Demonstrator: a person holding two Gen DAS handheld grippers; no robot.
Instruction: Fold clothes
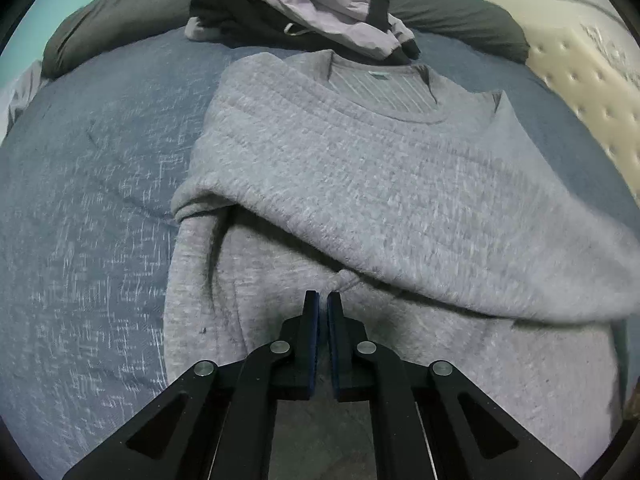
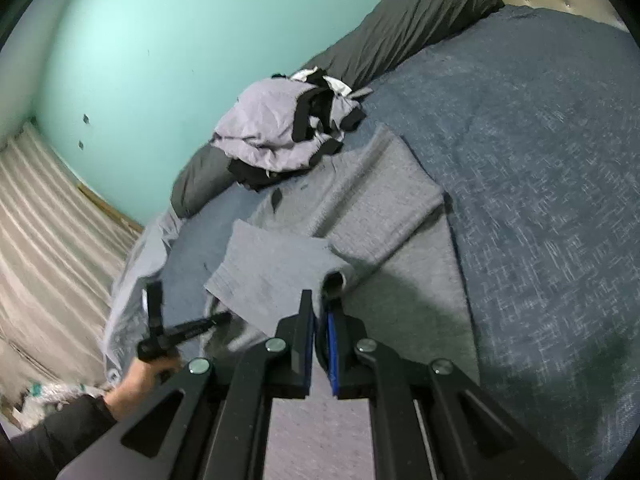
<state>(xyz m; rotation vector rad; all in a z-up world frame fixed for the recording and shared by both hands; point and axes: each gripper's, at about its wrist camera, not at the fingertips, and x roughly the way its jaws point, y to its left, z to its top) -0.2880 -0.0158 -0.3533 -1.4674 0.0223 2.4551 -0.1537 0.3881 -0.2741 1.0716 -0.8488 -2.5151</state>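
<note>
Our right gripper (image 2: pixel 321 300) pinches the grey sweater's (image 1: pixel 360 184) sleeve cuff (image 2: pixel 340 278) on the bed (image 1: pixel 88 200), our left gripper (image 1: pixel 323 300) looks nearly shut on nothing, so the thin pinch may slip and the fold flop open.

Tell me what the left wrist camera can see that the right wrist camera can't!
Only the left wrist view shows the sweater's neckline with its striped lining. Only the right wrist view shows the person's hand holding the left gripper, plus the striped floor. Both show the grey sweater on the blue bedspread, the pile of clothes behind it, the dark pillows and the teal wall.
</note>
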